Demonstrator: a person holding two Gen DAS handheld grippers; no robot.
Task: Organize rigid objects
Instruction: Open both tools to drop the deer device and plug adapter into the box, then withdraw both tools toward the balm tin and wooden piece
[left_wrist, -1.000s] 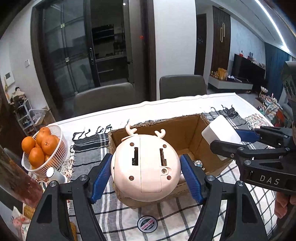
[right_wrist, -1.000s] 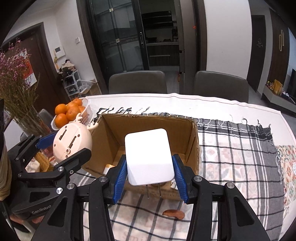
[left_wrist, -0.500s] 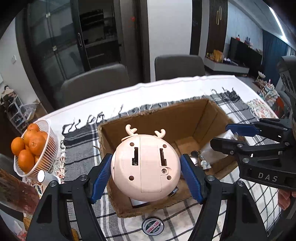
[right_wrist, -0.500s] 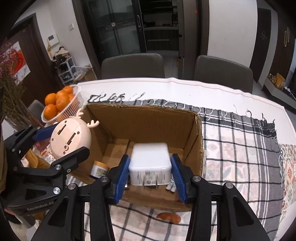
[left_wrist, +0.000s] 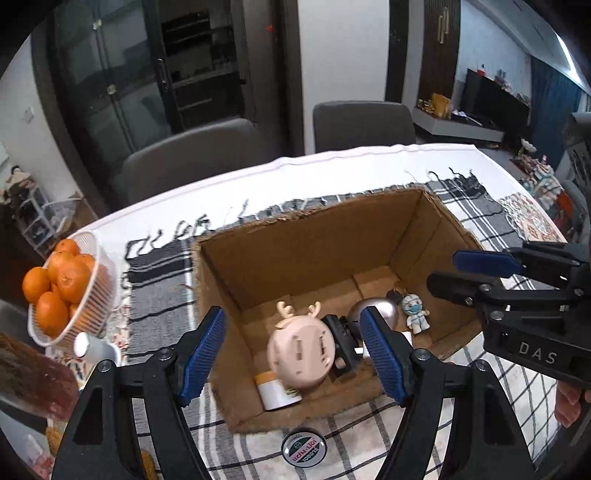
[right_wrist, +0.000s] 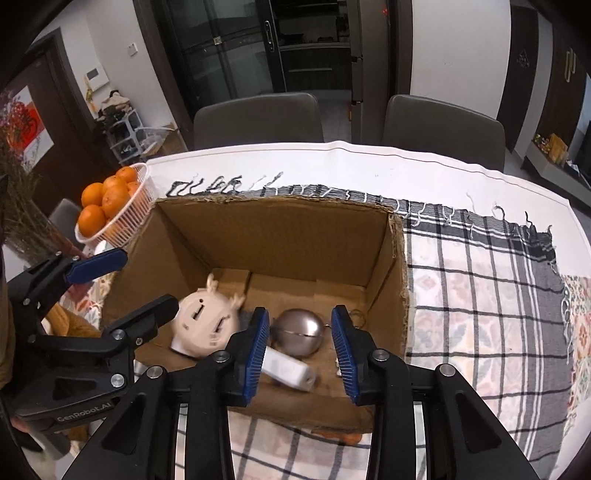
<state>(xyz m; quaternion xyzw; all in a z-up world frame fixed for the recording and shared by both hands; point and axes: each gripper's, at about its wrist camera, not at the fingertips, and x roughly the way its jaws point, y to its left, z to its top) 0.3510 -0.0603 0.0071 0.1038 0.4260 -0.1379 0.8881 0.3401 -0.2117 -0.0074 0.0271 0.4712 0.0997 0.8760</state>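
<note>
Left wrist view: pink deer gadget (left_wrist: 301, 354), gripped a second ago, is now seen dropped into the cardboard box (left_wrist: 314, 254) at 6 o'clock; left tongs (left_wrist: 293, 356) gape empty.

Right wrist view: white charger (right_wrist: 286, 369), likewise released, lies in the box at 6 o'clock; right tongs (right_wrist: 299, 350) are closing on nothing.

White slatted basket (left_wrist: 96, 291) of oranges (left_wrist: 59, 284) sits far left on the table, also seen in the right wrist view (right_wrist: 125, 218). Checked, fringed tablecloth (right_wrist: 476, 295) covers the middle of the white table (right_wrist: 369, 162). Two grey chairs (right_wrist: 258, 118) stand at the far edge, dark glass doors (right_wrist: 236, 55) behind them. Dried flowers (right_wrist: 18, 199) at far left. TV (left_wrist: 495, 99) on a low unit far right. Small shelf rack (right_wrist: 125, 136) of clutter by the doors.
</note>
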